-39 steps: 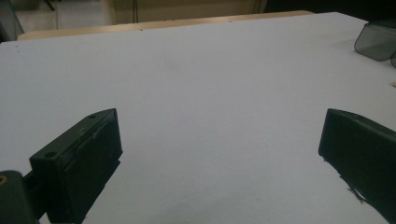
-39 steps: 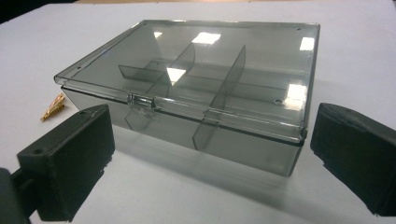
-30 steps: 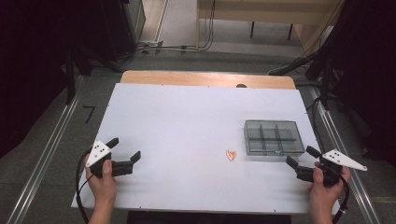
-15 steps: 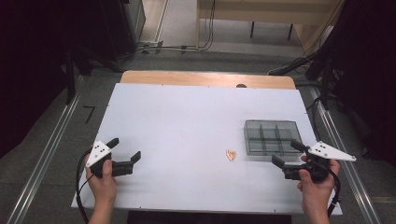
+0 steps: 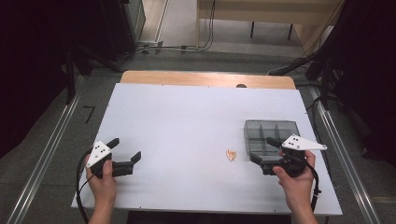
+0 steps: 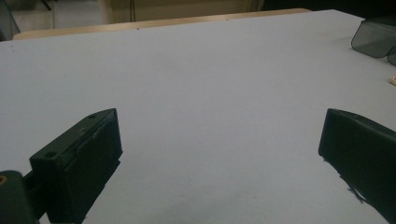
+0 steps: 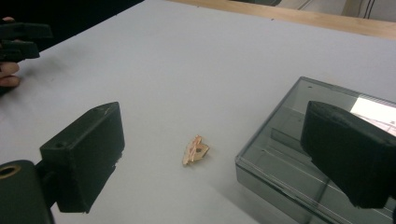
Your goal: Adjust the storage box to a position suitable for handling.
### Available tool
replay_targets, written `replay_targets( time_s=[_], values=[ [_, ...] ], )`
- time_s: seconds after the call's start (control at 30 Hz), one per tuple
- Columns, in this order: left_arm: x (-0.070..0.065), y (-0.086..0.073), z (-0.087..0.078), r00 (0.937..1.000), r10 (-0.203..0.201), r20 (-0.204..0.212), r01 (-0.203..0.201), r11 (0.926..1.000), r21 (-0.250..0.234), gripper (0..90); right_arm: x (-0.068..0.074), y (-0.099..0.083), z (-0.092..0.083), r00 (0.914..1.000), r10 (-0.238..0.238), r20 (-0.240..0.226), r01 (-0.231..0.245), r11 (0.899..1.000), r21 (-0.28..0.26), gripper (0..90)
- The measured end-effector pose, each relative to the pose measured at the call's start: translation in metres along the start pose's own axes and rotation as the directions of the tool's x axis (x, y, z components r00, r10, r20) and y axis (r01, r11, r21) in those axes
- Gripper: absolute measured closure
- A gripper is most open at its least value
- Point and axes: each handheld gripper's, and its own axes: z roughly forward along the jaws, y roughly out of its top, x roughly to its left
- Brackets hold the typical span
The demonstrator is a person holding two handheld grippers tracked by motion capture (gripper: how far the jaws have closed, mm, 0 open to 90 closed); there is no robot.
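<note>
A small orange-tan piece (image 5: 230, 155) lies on the white table (image 5: 187, 116), just left of a dark clear compartment box (image 5: 273, 132). My right gripper (image 5: 262, 149) hovers at the box's near left corner, pointing left toward the piece. In the right gripper view the piece (image 7: 196, 151) lies on the table ahead of the right gripper (image 7: 219, 135), whose jaws stand wide apart. They have just been closing slightly, with nothing between them. My left gripper (image 5: 126, 148) rests open at the table's near left, and the left gripper view shows the gripper (image 6: 219, 154) with bare table between its jaws.
The box (image 7: 280, 140) has several compartments under a closed clear lid. A wooden strip (image 5: 208, 79) runs along the table's far edge. Beyond the table are floor, cables and dark equipment. The left hand and its gripper (image 7: 18, 42) appear far off in the right gripper view.
My right gripper has moved left from the table's right edge toward the orange piece, rising a little. The left gripper has stayed where it was.
</note>
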Motion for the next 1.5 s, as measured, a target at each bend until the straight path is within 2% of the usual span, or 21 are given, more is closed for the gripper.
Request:
replay_targets(
  time_s=[0.03,0.17,0.2,0.23,0.3,0.33,0.37,0.43,0.57,0.67,0.73,1.03,1.13,1.3,1.5],
  values=[
    [0.000,0.000,0.000,1.0000,0.001,0.001,-0.001,1.0000,0.000,0.0,0.002,0.001,0.006,1.0000,0.001,-0.004,-0.001,1.000,0.008,11.8],
    [0.000,0.000,0.000,1.0000,0.001,0.001,-0.001,1.0000,0.000,0.0,0.004,0.003,0.019,0.9985,0.030,-0.046,-0.030,0.999,0.015,24.1],
    [0.000,0.000,0.000,1.0000,0.001,0.001,-0.001,1.0000,0.000,0.0,0.004,0.003,0.019,0.9985,0.030,-0.046,-0.030,0.999,0.015,24.1],
    [0.000,0.000,0.000,1.0000,0.001,0.001,-0.001,1.0000,0.000,0.0,0.005,0.003,0.025,0.9971,0.049,-0.058,-0.048,0.999,0.020,30.1],
    [0.000,0.000,0.000,1.0000,0.001,0.001,-0.001,1.0000,0.000,0.0,0.007,0.003,0.030,0.9978,0.052,-0.040,-0.050,0.998,0.042,35.7],
    [0.000,0.000,0.000,1.0000,0.001,0.001,-0.001,1.0000,0.000,0.0,0.007,0.003,0.030,0.9978,0.052,-0.040,-0.050,0.998,0.042,35.7],
    [0.000,0.000,0.000,1.0000,0.002,0.001,-0.002,1.0000,0.001,0.0,0.010,0.003,0.038,0.9986,0.050,0.016,-0.051,0.996,0.070,40.1],
    [0.000,0.000,0.000,1.0000,0.003,0.001,-0.003,1.0000,0.002,0.0,0.013,0.001,0.045,0.9975,0.057,0.041,-0.060,0.994,0.093,44.2],
    [0.000,0.000,0.001,1.0000,0.002,0.002,-0.002,1.0000,0.002,0.0,0.015,-0.003,0.054,0.9975,0.066,0.025,-0.069,0.992,0.104,55.4],
    [-0.001,0.000,0.001,1.0000,0.010,0.001,-0.010,0.9999,0.007,0.0,0.017,-0.006,0.060,0.9955,0.074,0.060,-0.080,0.991,0.108,58.3],
    [-0.001,0.000,0.002,0.9999,0.015,0.001,-0.015,0.9998,0.009,0.0,0.017,-0.009,0.066,0.9920,0.096,0.082,-0.105,0.988,0.114,58.5],
    [-0.002,0.000,0.002,0.9999,0.016,0.004,-0.016,0.9998,0.010,0.0,0.022,-0.023,0.085,0.9875,0.115,0.108,-0.132,0.977,0.169,61.4],
    [-0.002,0.000,0.002,0.9999,0.016,0.005,-0.016,0.9998,0.009,0.0,0.023,-0.025,0.087,0.9864,0.110,0.122,-0.130,0.976,0.175,61.3],
    [-0.002,0.000,0.002,0.9998,0.020,0.004,-0.020,0.9997,0.014,0.0,0.026,-0.028,0.090,0.9790,0.104,0.175,-0.134,0.976,0.170,60.8],
    [-0.002,0.000,0.003,0.9998,0.022,0.004,-0.022,0.9997,0.014,0.0,0.027,-0.032,0.094,0.9735,0.111,0.200,-0.147,0.973,0.177,62.3]
  ],
)
